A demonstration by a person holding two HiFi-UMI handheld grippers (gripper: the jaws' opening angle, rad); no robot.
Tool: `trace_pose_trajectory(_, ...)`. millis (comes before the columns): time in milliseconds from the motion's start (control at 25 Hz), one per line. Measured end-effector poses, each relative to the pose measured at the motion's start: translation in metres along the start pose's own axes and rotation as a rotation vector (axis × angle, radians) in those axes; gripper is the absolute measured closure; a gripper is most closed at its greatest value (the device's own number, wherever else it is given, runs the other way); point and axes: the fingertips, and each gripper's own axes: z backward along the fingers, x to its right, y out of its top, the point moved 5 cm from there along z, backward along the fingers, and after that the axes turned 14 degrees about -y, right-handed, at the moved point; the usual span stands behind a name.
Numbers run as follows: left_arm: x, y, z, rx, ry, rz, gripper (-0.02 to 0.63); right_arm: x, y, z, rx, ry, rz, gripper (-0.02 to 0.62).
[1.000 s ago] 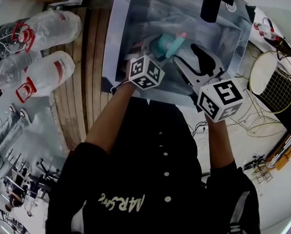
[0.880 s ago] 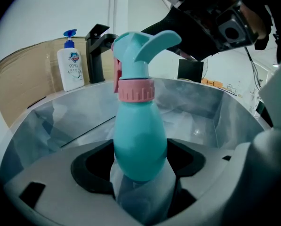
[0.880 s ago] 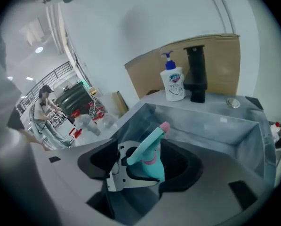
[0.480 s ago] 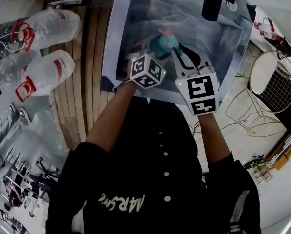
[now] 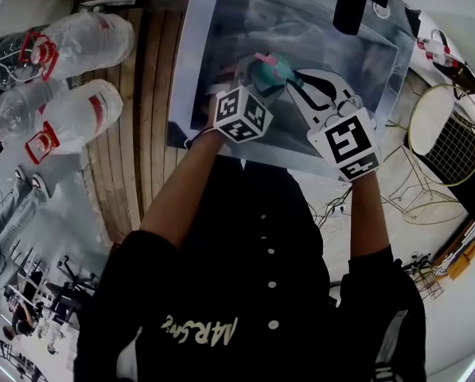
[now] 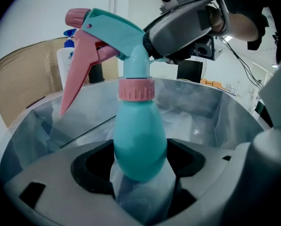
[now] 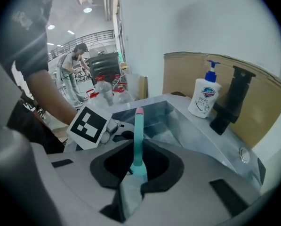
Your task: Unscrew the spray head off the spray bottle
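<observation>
A teal spray bottle (image 6: 140, 140) with a pink collar (image 6: 136, 89) stands upright over the steel sink. My left gripper (image 6: 142, 173) is shut on its round body. Its teal spray head (image 6: 116, 32) has a pink trigger (image 6: 79, 69) and points left in the left gripper view. My right gripper (image 7: 135, 171) has just been closing with the spray head (image 7: 138, 140) between its pads, and it grips the head from behind. From the head view, both grippers meet at the bottle (image 5: 265, 68), left gripper (image 5: 249, 86) beside right gripper (image 5: 297, 82).
The steel sink (image 5: 221, 38) holds a crumpled clear liner. A white soap pump bottle (image 7: 204, 98) and a black tap (image 7: 232, 100) stand on its rim before cardboard. Big water jugs (image 5: 70, 110) lie on the wooden floor at left. A wire rack (image 5: 448, 142) stands at right.
My right gripper rolled, came in leftward and closed on the spray head. The head's pink tip now lies further left. The left gripper kept still on the bottle.
</observation>
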Motion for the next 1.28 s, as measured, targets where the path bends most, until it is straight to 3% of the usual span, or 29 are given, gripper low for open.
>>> trace_pose_trajectory(280,0.001,0.000,0.001,0.005,-0.007,0.003,0.242,0.001,0.000,0.000,0.020,-0.008,-0.019,0.507)
trace_pose_trajectory(320,0.001,0.000,0.001,0.004,-0.005,-0.001,0.242,0.000,-0.001,0.000,0.018,-0.015,-0.028,0.491)
trace_pose_trajectory(400,0.002,0.000,0.001,0.002,-0.005,-0.005,0.242,-0.002,-0.005,0.000,0.006,-0.027,-0.063,0.386)
trace_pose_trajectory(520,0.001,0.000,0.001,0.001,-0.005,0.000,0.242,-0.007,-0.015,-0.004,-0.013,-0.062,-0.175,0.326)
trace_pose_trajectory(680,0.002,0.000,0.000,0.002,0.001,0.004,0.242,-0.017,-0.024,-0.019,0.001,-0.125,-0.285,0.316)
trace_pose_trajectory(760,0.002,0.000,0.000,0.002,0.003,0.005,0.242,-0.018,-0.022,-0.024,0.036,-0.156,-0.290,0.352)
trace_pose_trajectory(840,0.002,0.000,0.000,0.004,0.004,0.007,0.242,-0.014,-0.020,-0.026,0.081,-0.179,-0.266,0.444)
trace_pose_trajectory(960,0.001,0.000,-0.001,0.015,-0.003,0.013,0.242,-0.011,-0.020,-0.028,0.138,-0.133,-0.152,0.448)
trace_pose_trajectory(1280,0.002,0.002,-0.004,0.047,-0.087,-0.063,0.242,-0.003,-0.026,-0.025,0.285,0.186,0.165,0.451)
